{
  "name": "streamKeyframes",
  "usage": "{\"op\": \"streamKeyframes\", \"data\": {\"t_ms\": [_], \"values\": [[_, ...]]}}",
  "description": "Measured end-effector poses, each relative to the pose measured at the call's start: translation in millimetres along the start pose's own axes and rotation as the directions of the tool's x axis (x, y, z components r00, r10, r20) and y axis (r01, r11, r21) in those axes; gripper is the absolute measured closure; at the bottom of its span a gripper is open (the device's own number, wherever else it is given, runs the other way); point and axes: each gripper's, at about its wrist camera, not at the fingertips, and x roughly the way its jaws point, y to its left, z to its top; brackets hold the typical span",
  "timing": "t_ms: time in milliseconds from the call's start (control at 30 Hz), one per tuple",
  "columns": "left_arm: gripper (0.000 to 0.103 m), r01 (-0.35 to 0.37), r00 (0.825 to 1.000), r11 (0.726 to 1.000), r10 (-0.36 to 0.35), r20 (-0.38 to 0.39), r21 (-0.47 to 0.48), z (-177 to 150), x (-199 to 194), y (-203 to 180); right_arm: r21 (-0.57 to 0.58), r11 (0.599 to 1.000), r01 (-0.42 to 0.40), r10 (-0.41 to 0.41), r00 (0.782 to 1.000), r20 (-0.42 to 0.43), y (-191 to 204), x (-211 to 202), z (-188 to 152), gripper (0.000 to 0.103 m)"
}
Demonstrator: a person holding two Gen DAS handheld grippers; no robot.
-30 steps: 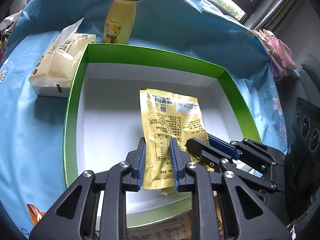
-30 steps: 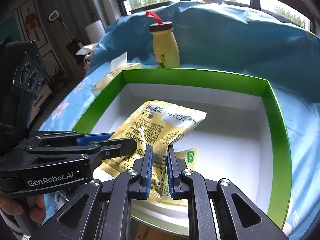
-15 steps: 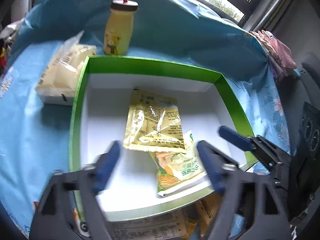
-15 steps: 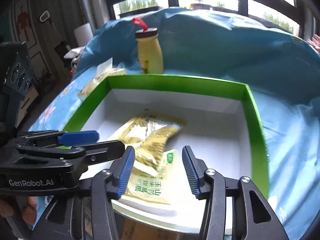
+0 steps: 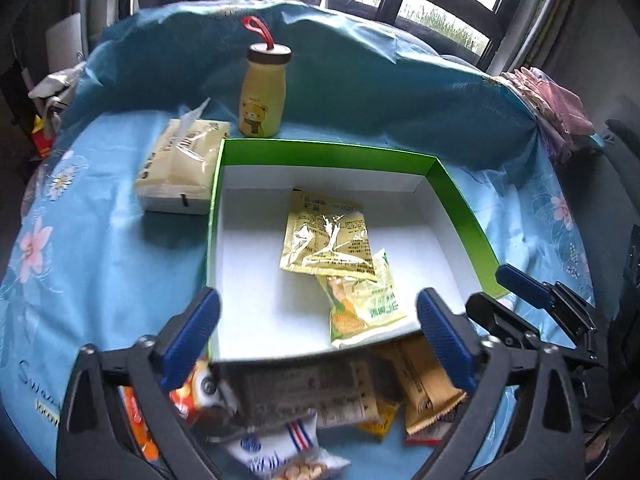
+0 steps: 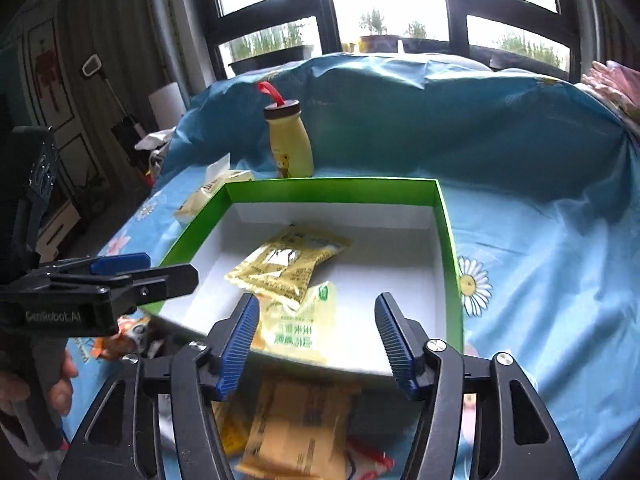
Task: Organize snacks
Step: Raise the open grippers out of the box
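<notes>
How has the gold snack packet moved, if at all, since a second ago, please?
Yes. The gold snack packet left both grippers' fingers and now lies flat on the green box floor, overlapping the corn packet.

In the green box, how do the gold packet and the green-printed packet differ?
The gold packet lies farther back, overlapping the top of the green-printed packet. The gold packet is shiny gold with dark print; the green-printed packet is pale with green lettering and sits at the near rim of the green box. Both lie flat, ungripped.

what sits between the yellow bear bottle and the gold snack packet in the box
Only the green cardboard box's back wall and bare white floor separate the yellow bear bottle from the gold foil snack packet, seen in the left wrist view.
</notes>
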Motion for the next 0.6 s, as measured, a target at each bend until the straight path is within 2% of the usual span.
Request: {"op": "streamKeyframes", "data": {"t_ms": [133, 333, 600], "values": [[0.001, -0.009, 1.0, 1.0, 0.009, 0.024, 0.017, -12, -18, -7, 0.007, 1.0, -0.008, 0.008, 1.0, 0.004, 6, -18, -12, 0.041], [0.001, -0.042, 0.997, 0.998, 0.039, 0.059, 0.055, -32, -43, -20, 0.022, 1.0, -0.012, 0.012, 1.0, 0.0, 13, -40, -32, 0.034], [0.001, -0.051, 0.996, 0.996, 0.046, 0.073, 0.068, -55, -66, -31, 0.022, 0.999, -0.025, 0.025, 1.0, 0.002, 25, -68, -50, 0.034]]}}
